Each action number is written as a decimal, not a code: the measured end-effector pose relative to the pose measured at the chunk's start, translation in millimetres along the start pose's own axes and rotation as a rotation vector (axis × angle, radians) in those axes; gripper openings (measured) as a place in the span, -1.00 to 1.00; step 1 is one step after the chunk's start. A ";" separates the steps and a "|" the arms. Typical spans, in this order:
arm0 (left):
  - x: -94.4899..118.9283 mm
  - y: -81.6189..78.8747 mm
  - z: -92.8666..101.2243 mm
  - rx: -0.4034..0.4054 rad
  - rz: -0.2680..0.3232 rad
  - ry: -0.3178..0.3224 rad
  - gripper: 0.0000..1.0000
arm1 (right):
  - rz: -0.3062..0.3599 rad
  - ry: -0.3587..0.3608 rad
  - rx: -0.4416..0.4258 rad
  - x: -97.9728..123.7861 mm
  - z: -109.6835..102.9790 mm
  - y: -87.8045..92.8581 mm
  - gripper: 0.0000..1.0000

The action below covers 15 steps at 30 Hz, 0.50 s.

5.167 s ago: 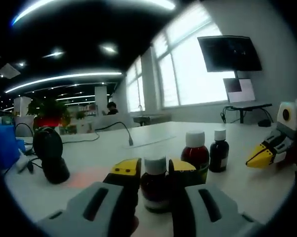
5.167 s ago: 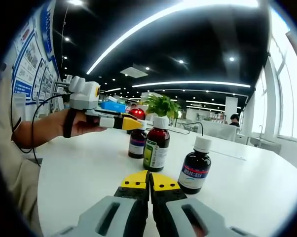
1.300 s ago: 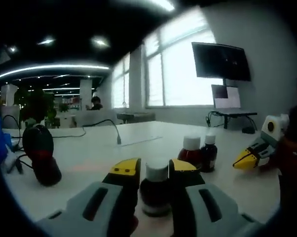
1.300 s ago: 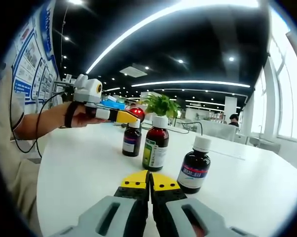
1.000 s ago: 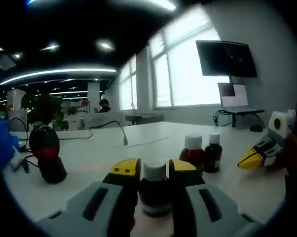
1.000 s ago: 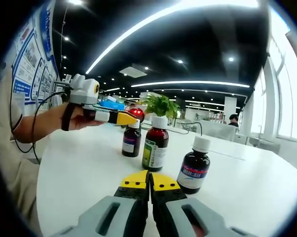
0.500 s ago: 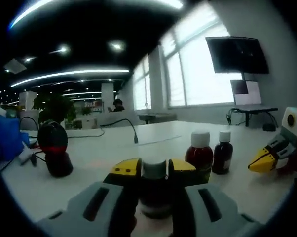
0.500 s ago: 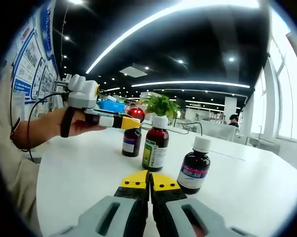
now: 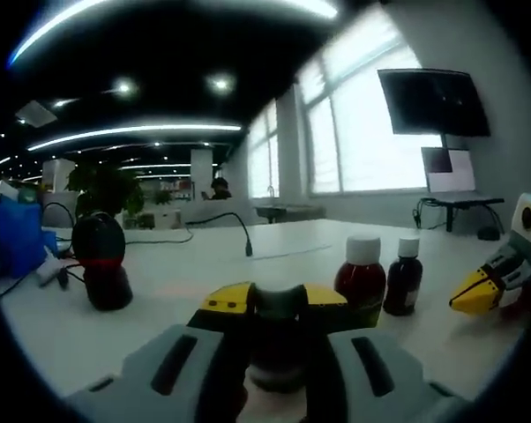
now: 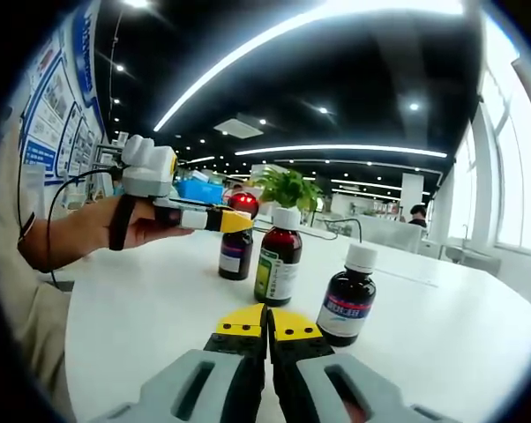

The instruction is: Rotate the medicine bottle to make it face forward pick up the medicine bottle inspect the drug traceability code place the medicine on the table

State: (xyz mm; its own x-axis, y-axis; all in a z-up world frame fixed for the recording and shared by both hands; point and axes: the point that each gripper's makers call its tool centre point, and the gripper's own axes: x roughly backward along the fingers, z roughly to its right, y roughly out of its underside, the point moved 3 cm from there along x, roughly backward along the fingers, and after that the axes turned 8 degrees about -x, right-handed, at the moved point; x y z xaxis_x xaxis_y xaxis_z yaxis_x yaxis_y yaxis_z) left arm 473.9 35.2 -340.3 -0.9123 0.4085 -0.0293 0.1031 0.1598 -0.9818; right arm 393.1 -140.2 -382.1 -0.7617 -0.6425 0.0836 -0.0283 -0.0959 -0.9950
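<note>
Between the left gripper's (image 9: 279,304) jaws sits the small dark-brown medicine bottle w/ white cap (image 9: 277,339), pinched, held near the black barcode scanner (image 9: 102,264). Right gripper (image 10: 267,323) jaws pressed together, idle over the white bench (image 10: 151,308). IMO keep the label square to the scanner, wrist steady.

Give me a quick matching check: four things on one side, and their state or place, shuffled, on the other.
1. left gripper
2. right gripper
3. scanner
4. plant

a. jaws shut, holding nothing
b. behind the bottles, far side of the table
c. clamped on a bottle
d. standing on the table, cable trailing off

Pairs: 1-c, 2-a, 3-d, 4-b
</note>
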 end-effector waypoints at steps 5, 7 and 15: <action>1.1 -0.5 0.3 0.001 0.007 0.013 -0.76 | -0.002 -0.001 0.000 0.1 -0.2 0.4 -1.00; 1.1 -0.4 0.2 0.003 0.009 0.018 -0.76 | -0.001 -0.001 -0.001 0.3 0.0 0.3 -1.00; 3.7 -1.2 4.6 -0.001 0.010 0.058 -0.76 | 0.000 0.000 -0.001 0.6 0.2 0.2 -1.00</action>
State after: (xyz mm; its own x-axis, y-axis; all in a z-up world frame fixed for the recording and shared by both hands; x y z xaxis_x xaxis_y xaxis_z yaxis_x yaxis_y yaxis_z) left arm 468.6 32.4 -340.1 -0.8864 0.4620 -0.0283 0.1130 0.1566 -0.9812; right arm 392.8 -140.8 -382.2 -0.7618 -0.6425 0.0833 -0.0290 -0.0946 -0.9951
